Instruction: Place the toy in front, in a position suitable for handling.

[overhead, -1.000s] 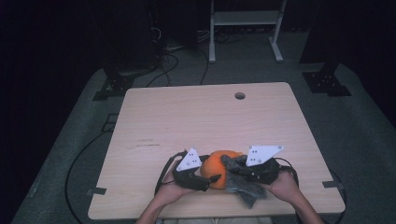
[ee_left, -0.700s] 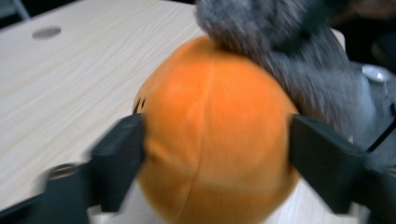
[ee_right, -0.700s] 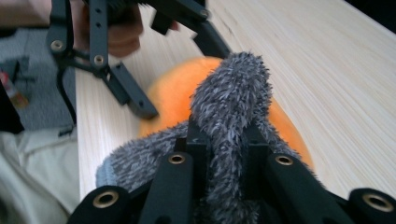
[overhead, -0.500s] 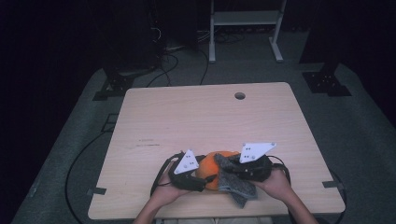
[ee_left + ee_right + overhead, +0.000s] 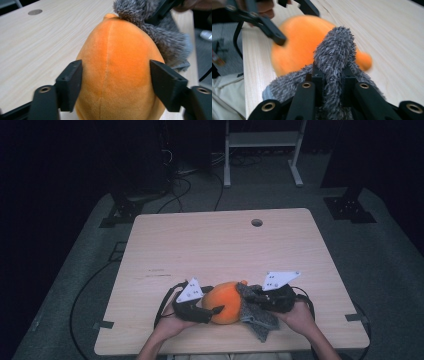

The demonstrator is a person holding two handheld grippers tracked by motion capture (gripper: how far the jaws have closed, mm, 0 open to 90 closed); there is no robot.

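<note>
A light wooden table [image 5: 220,250] is set in a dark room, with cables seen on the grey floor behind it. Near the table's front edge an orange plush toy [image 5: 227,302] is found, with a grey fuzzy cloth [image 5: 257,317] draped against its right side. The left gripper [image 5: 212,310] is placed around the toy: its jaws have just been opening, and in the left gripper view the black pads are seen at either flank of the orange body, the right one standing slightly clear of it. The right gripper [image 5: 255,297] is clamped tight on a fold of the grey cloth, pinched between its jaws in the right gripper view.
</note>
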